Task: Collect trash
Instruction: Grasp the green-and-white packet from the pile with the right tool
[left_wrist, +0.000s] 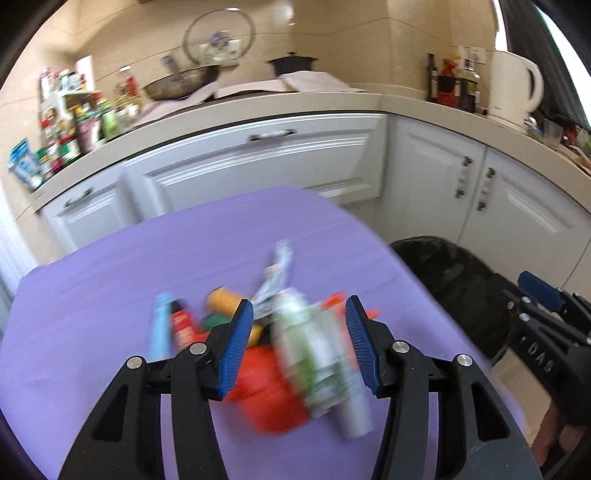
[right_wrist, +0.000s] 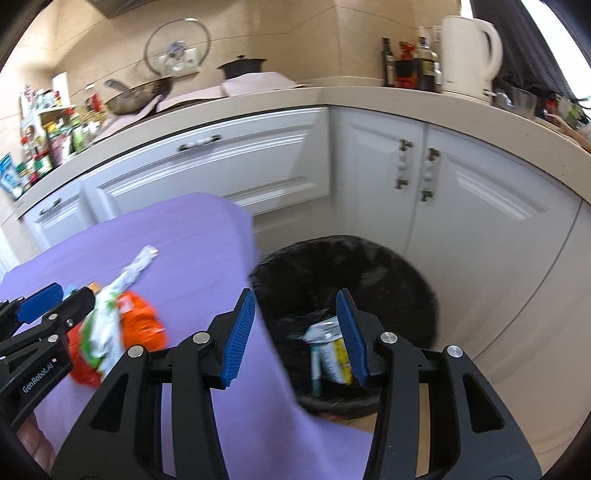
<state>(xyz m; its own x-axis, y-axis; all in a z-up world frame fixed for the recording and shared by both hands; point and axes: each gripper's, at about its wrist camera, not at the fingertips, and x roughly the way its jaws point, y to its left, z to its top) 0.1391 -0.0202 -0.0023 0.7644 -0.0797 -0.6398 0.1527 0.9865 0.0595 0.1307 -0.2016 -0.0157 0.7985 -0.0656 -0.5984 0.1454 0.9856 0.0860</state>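
The left gripper (left_wrist: 299, 347) hung over the pile of litter on the purple cloth-covered table (left_wrist: 110, 258), its blue ribbed pads apart with nothing pressed between them; a white-and-green crumpled plastic packet (left_wrist: 314, 354) lay below in the gap, seemingly resting on a red-orange foil wrapper (left_wrist: 269, 398), though motion blur made contact hard to rule out. The right gripper (right_wrist: 295, 328) stood past the table's right edge, above the round bin lined with a black plastic bag (right_wrist: 388, 266), its jaws likewise apart and empty; white-and-yellow packaging (right_wrist: 330, 354) lay at the bottom of the bin. More litter sat toward the table's middle: a yellow-orange round lid or cup (left_wrist: 221, 301), a small red packet (left_wrist: 183, 326), a light blue wrapper (left_wrist: 160, 325) and a long silvery twisted wrapper (left_wrist: 275, 273). The chief risk, as I judged it, was that the left pads would close on several overlapping packets at once, so one slipped free on the way over the right edge and dropped to the floor beside the bin. A low approach might also catch the cloth and drag it, spilling the pile. With both grippers close at that edge, they might collide.
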